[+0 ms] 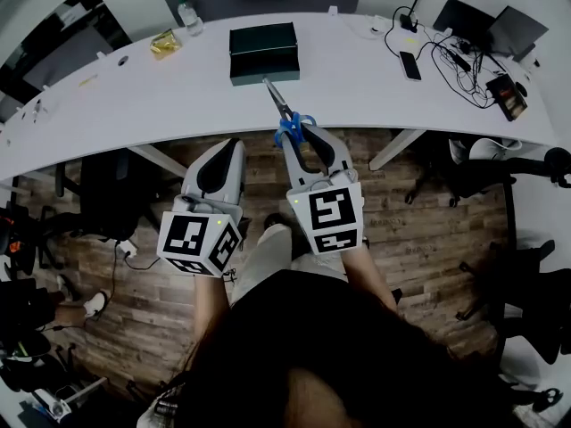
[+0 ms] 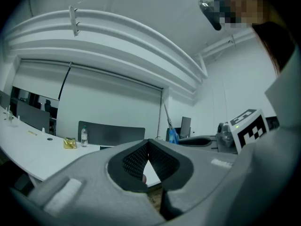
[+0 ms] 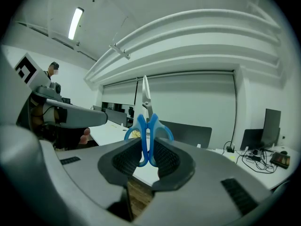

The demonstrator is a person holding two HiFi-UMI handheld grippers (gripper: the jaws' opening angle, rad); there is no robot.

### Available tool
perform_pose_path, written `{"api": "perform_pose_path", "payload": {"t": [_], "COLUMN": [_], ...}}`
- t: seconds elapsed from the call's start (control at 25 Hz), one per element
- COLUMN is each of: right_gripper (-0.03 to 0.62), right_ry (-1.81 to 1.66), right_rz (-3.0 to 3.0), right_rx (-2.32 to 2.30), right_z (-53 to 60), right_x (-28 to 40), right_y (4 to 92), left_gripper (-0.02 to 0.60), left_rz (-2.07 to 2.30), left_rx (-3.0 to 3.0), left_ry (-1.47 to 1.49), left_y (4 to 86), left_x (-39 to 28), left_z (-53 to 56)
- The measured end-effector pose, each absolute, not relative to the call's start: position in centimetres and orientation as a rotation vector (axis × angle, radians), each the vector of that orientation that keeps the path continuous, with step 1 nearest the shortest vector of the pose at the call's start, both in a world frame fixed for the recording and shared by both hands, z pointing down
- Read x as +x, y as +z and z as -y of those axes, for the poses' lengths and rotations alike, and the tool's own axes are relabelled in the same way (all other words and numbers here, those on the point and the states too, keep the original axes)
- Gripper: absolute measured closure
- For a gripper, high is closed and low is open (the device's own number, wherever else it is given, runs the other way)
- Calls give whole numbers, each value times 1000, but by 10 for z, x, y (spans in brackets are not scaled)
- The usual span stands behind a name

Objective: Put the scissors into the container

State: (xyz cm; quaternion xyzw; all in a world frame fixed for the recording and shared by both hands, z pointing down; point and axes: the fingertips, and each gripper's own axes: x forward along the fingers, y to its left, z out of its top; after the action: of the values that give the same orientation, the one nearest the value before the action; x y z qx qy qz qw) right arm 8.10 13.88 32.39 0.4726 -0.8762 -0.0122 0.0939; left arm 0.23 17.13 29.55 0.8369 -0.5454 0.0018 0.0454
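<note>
A pair of scissors with blue handles (image 1: pixel 293 128) is clamped in my right gripper (image 1: pixel 300 138), which is shut on the handles. The closed blades (image 1: pixel 276 98) point forward over the white table (image 1: pixel 357 87), toward the dark green box-shaped container (image 1: pixel 263 52), tips just short of its near side. In the right gripper view the scissors (image 3: pixel 146 131) stand upright between the dark pads (image 3: pixel 165 158). My left gripper (image 1: pixel 229 148) hangs lower left over the floor, short of the table edge. Its tips meet in the left gripper view (image 2: pixel 148 147), with nothing between them.
On the table stand a water bottle (image 1: pixel 187 16) and a yellow packet (image 1: pixel 164 43) at the back left. A phone (image 1: pixel 410 65), tangled cables (image 1: pixel 455 61) and a laptop (image 1: pixel 486 23) are at the right. Office chairs (image 1: pixel 500 176) stand on the wooden floor.
</note>
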Motion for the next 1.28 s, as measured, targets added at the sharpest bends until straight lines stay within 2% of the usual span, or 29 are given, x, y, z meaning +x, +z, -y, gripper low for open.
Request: {"api": "perform_pose_path", "payload": {"t": [1.28], "right_gripper": [510], "right_ry": [-41], "right_rz": [2470], "right_rx": [1421], "right_z": [1], "right_x": [-2], "right_y": [333], "left_gripper": [569], "left_rz": [1570], "left_rx": [2568], "left_ry": [0], "left_y": [304], "left_x": [-90], "left_z": [-21]}}
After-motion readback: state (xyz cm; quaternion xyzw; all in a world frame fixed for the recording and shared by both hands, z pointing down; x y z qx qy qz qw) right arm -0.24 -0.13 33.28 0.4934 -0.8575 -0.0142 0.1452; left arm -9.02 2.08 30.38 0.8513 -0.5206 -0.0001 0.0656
